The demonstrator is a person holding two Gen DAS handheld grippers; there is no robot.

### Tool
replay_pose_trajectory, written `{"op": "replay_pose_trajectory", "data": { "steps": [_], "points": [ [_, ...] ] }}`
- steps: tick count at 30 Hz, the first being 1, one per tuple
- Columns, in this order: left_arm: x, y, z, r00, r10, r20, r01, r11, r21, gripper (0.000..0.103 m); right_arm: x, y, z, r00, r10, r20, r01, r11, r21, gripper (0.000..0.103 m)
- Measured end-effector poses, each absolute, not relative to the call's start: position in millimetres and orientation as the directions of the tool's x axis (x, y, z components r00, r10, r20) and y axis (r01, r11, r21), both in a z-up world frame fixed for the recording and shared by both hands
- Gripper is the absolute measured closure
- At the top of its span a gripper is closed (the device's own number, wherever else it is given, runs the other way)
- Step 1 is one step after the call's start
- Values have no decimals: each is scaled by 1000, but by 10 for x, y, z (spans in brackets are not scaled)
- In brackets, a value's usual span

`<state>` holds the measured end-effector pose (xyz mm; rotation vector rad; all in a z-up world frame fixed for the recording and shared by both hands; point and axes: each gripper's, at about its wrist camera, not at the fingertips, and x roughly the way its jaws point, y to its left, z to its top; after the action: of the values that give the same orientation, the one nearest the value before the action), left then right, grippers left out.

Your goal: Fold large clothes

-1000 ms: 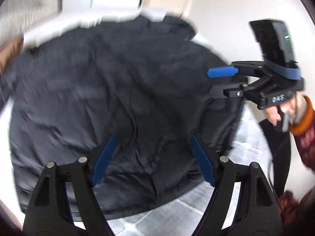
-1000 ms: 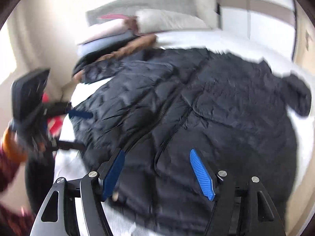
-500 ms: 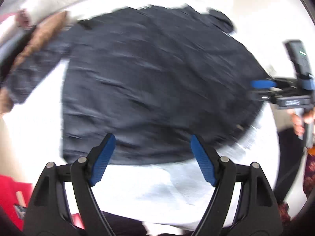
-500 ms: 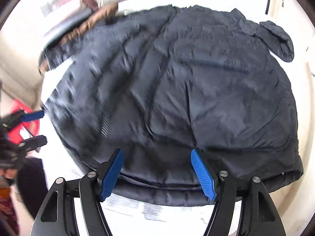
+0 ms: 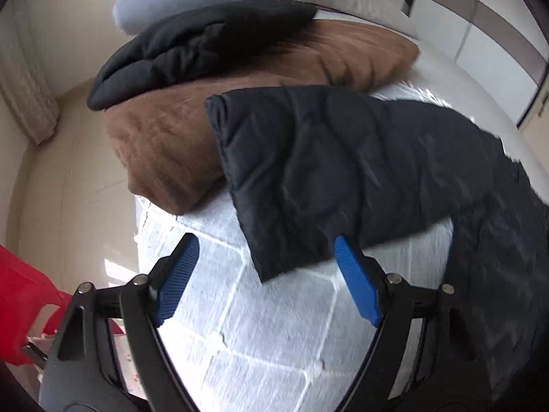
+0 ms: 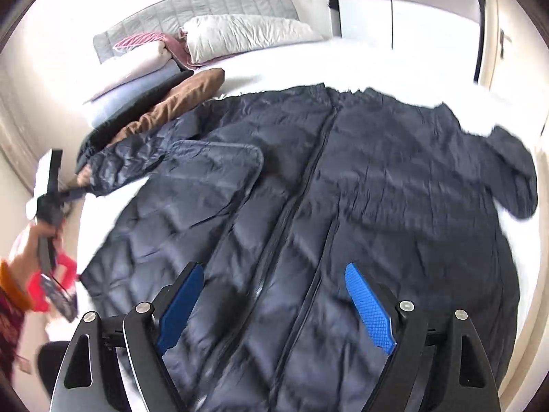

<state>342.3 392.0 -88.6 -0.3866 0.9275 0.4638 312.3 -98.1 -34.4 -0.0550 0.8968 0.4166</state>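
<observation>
A dark navy puffer jacket (image 6: 377,189) lies spread on the white bed (image 6: 360,65), zip up the middle. Its left sleeve (image 5: 326,171) stretches across the quilt, the cuff resting against a brown cushion (image 5: 164,137). My left gripper (image 5: 267,276) hovers open just short of the sleeve's lower edge, nothing between its fingers. From the right wrist view that left gripper (image 6: 77,190) sits by the sleeve's cuff (image 6: 103,175), held by a hand (image 6: 32,240). My right gripper (image 6: 272,274) hangs over the jacket's lower body, jaws opening, pads clear of the fabric.
Folded bedding (image 5: 192,3), a black garment (image 5: 192,44) and a pillow (image 6: 247,34) pile up near the grey headboard (image 6: 206,10). A red object (image 5: 24,305) sits on the floor off the bed's left edge. Wardrobe doors (image 6: 429,10) stand behind.
The left gripper swung fast from over the jacket's body to the left sleeve end by the cushions. The right gripper shifted over the jacket's lower part and its jaws spread wider.
</observation>
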Motion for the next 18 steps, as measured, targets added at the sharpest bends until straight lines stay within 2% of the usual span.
{"op": "replay_pose_trajectory", "data": {
  "steps": [2,4,5,6,8,11,14,18],
  "points": [
    [3480,4056,-948,542,164,-824,-559,802,-208,31,3204,-953,-495,539,295,-789,-369,925,94,17],
    [3533,4096,-993,573,102,-813,-548,785,-287,63,3276,-927,-634,514,243,-822,-366,930,46,17],
    [3567,4056,-998,577,83,-813,-538,787,-302,91,3302,-914,-662,526,217,-822,-358,934,17,17],
    [3592,3979,-962,578,95,-811,-532,797,-286,96,3313,-912,-685,541,194,-818,-351,936,-10,17],
    [3575,3715,-707,624,169,-763,-494,842,-218,98,3335,-921,-717,549,174,-817,-346,938,-32,17],
    [3628,3495,-107,713,273,-646,-437,893,-105,98,3354,-961,-755,547,178,-818,-334,943,-18,17],
    [3772,3467,445,752,394,-528,-450,893,24,98,3370,-969,-806,543,166,-823,-319,948,-20,17],
    [4095,3735,818,717,510,-475,-527,843,110,98,3383,-972,-828,540,169,-825,-310,951,-8,17]
  ]
}}
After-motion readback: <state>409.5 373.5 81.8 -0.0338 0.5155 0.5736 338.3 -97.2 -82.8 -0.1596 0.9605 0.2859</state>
